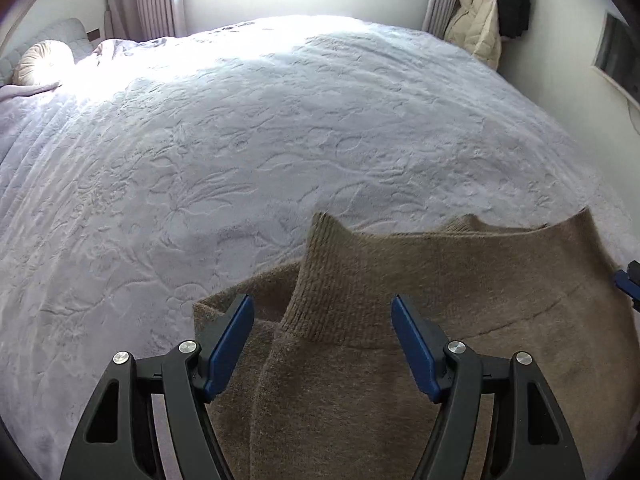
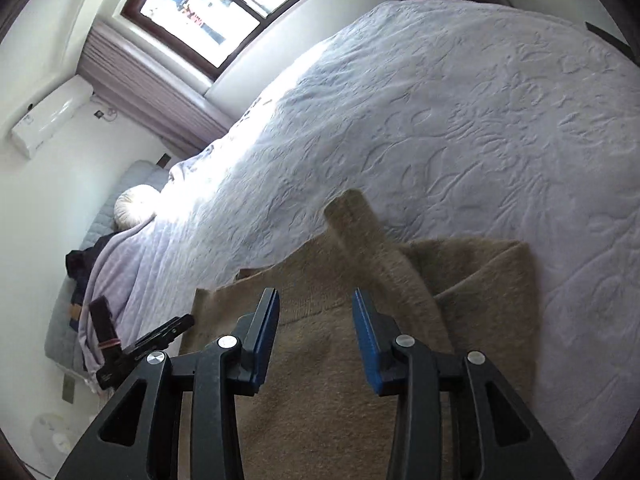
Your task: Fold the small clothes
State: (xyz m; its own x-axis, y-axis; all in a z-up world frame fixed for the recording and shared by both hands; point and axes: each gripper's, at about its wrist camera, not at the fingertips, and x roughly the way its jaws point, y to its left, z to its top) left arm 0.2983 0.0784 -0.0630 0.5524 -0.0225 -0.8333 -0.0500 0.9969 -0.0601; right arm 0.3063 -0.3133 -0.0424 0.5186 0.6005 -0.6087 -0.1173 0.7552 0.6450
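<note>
Left wrist: sweater (image 1: 360,320) under parted jaws

bedspread (image 1: 248,140) white, embossed | round cushion (image 2: 134,210) by headboard | window (image 2: 224,4) | coats (image 1: 492,20) in corner

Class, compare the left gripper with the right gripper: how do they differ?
The left gripper has its fingers spread wide; the right gripper has them closer together. The left hangs over the brown sweater's ribbed cuff, the right over plain knit. Both have blue pads and black frames, and neither holds anything.
</note>
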